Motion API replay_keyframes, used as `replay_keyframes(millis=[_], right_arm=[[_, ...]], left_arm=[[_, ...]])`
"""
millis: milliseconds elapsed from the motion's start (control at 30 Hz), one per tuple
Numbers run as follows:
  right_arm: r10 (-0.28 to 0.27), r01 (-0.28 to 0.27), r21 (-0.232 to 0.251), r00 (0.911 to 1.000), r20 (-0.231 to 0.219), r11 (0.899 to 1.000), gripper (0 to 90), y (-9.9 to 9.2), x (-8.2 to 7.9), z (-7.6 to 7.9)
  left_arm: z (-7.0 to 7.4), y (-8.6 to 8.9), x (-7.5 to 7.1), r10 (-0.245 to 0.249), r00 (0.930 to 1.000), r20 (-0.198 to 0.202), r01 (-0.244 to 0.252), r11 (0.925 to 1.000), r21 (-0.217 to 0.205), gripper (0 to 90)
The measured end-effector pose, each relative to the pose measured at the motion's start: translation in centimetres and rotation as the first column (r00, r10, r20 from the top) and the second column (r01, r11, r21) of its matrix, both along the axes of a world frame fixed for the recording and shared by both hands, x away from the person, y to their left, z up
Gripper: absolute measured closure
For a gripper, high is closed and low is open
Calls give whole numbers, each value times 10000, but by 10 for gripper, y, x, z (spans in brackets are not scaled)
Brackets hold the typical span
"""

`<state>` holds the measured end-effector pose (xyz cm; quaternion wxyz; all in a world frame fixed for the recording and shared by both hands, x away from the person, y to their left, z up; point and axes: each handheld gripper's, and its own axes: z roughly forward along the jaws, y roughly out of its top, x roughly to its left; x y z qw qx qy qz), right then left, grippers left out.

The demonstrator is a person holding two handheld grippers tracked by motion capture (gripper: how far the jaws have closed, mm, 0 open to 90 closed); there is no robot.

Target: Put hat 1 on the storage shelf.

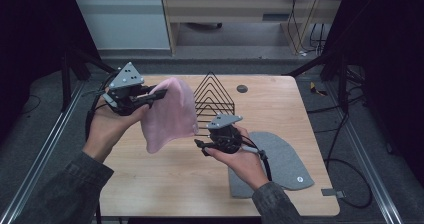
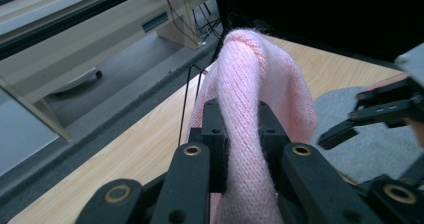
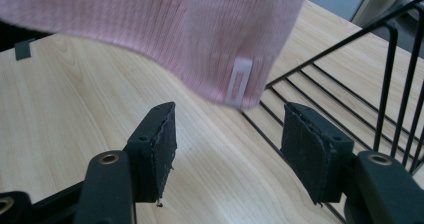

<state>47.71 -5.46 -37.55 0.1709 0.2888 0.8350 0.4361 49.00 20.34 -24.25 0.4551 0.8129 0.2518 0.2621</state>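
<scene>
- The wooden table [image 1: 165,179] carries everything; its near left part lies bare, with room to lower the cloth.
- The pink knit hat [image 1: 170,115] hangs in the air above the table's left-middle, its free edge near the rack, its small pale label [image 3: 238,82] at the lower hem.
- A grey hat [image 1: 285,159] lies flat at the near right of the table, partly under the right forearm.
- The black wire rack [image 1: 214,98] stands at the far middle, just behind the pink hat.
- The left gripper [image 2: 239,134] has its jaws closed on a bunched fold of the pink hat and holds it up.
- The right gripper [image 3: 227,149] sits below the hem, jaws spread wide, gripping nothing.
- Likely step: taking the hanging hem with the right gripper. To do it well, raise the spread jaws around the edge beside the label, well clear of the rack wires, and close on one layer only while the left grip keeps the hat taut.
</scene>
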Motion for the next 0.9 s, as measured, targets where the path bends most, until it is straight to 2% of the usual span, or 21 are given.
replay_keyframes(millis=[167, 233, 267, 367, 433, 533, 567, 667, 900], right_arm=[[-48, 47, 193, 10000, 70, 9998, 338, 5, 10, 8], [17, -17, 320, 10000, -13, 9995, 349, 6, 13, 11], [90, -87, 396, 9999, -66, 9992, 361, 6, 15, 12], [318, -305, 536, 9992, -237, 9981, 437, 7, 20, 13], [515, -504, 615, 9986, -152, 9968, 567, 6, 23, 14], [774, -756, 879, 9968, -174, 9933, 684, 3, 27, 18], [813, -800, 815, 9966, -123, 9935, 705, 2, 27, 20], [949, -949, 641, 9955, 35, 9934, 722, 0, 29, 28], [888, -903, 499, 9956, 312, 9947, 741, -12, 41, 51]], left_arm=[[6, -1, -6, -273, 9996, 30, 274, 9994, -202, 788], [8, -2, -7, -378, 9993, -3, 378, 9983, -444, 788], [10, -1, -7, -437, 9990, -14, 436, 9982, -418, 788], [12, -1, -5, -539, 9985, -34, 534, 9956, -776, 788], [13, 0, -2, -584, 9983, -61, 576, 9947, -855, 788], [14, 0, 5, -574, 9983, -89, 564, 9948, -842, 787], [15, 0, 7, -581, 9983, -84, 572, 9948, -844, 787], [21, 0, 16, -576, 9983, -75, 567, 9945, -883, 785], [33, -4, 35, -678, 9977, -50, 670, 9928, -993, 784]])
